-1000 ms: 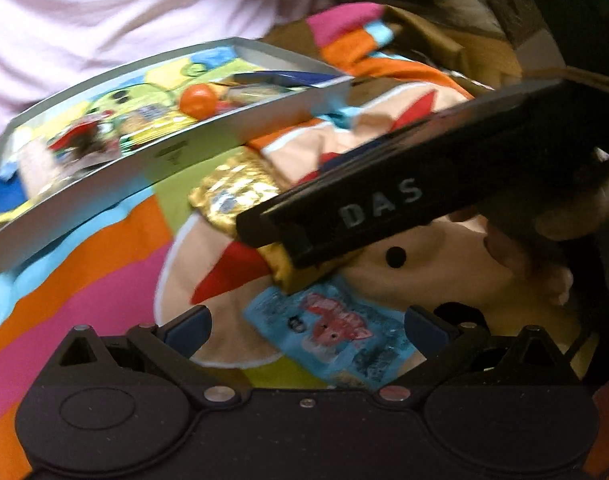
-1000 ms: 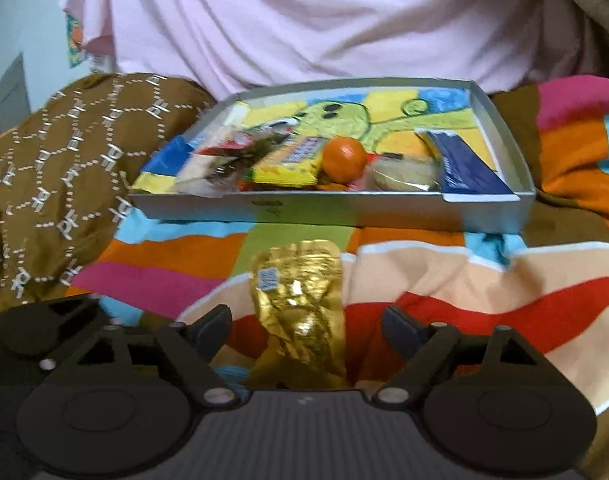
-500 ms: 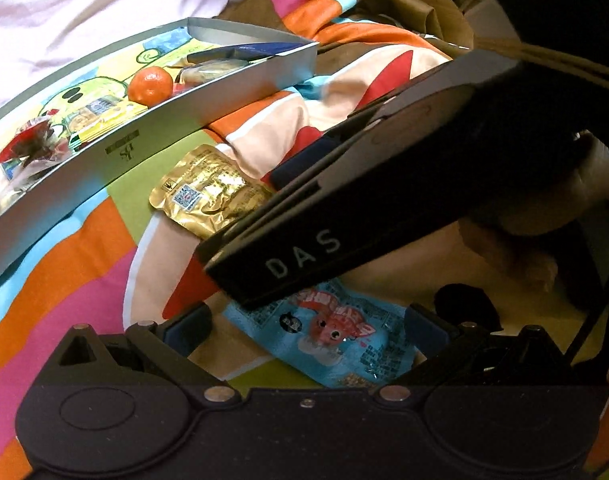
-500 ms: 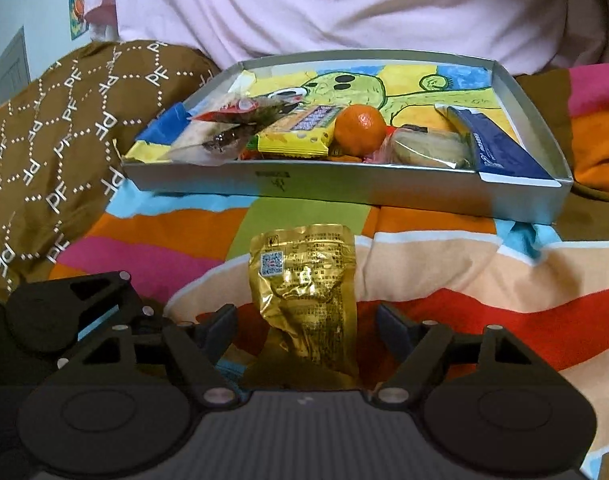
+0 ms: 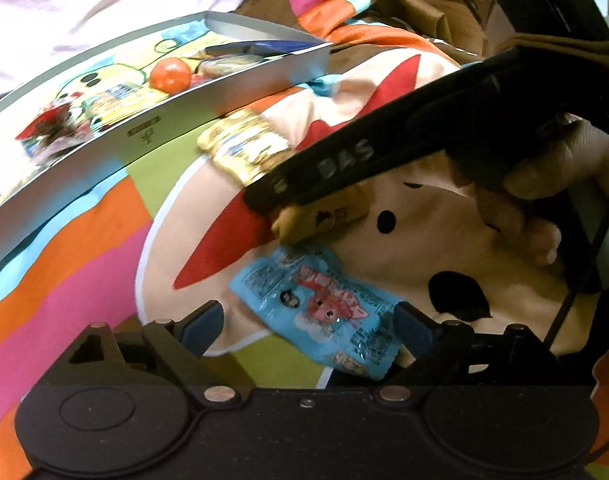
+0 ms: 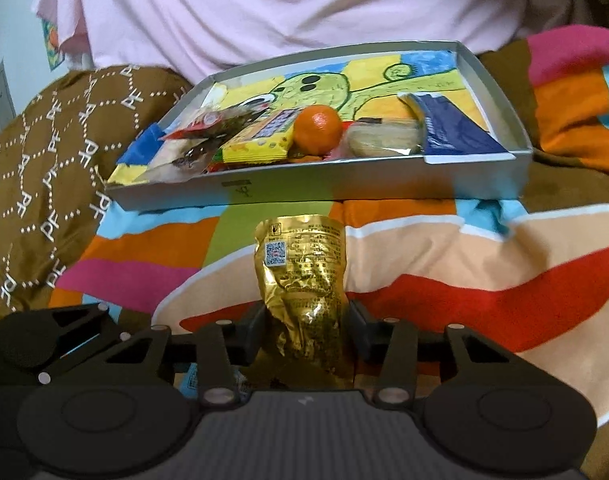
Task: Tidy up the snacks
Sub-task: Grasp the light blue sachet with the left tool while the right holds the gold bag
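Note:
A gold foil snack packet [image 6: 302, 280] stands between the fingers of my right gripper [image 6: 307, 330], which is shut on its lower part; it also shows in the left wrist view [image 5: 248, 152]. A light blue snack packet [image 5: 324, 312] lies on the blanket between the fingers of my open left gripper [image 5: 308, 328]. A grey box [image 6: 384, 184] with a cartoon-printed bottom lies beyond, holding an orange [image 6: 317, 130], a yellow packet [image 6: 260, 140], a blue packet [image 6: 452, 132] and other wrapped snacks. The box also shows in the left wrist view [image 5: 184, 120].
Everything lies on a colourful striped blanket [image 6: 484, 260]. A brown patterned cloth [image 6: 44, 184] is at the left. A person in a pink shirt [image 6: 264, 8] sits behind the box. The right gripper body [image 5: 384, 160] crosses the left wrist view.
My right gripper's fingers have closed onto the gold packet. The left gripper has shifted a little over the light blue packet and stays open.

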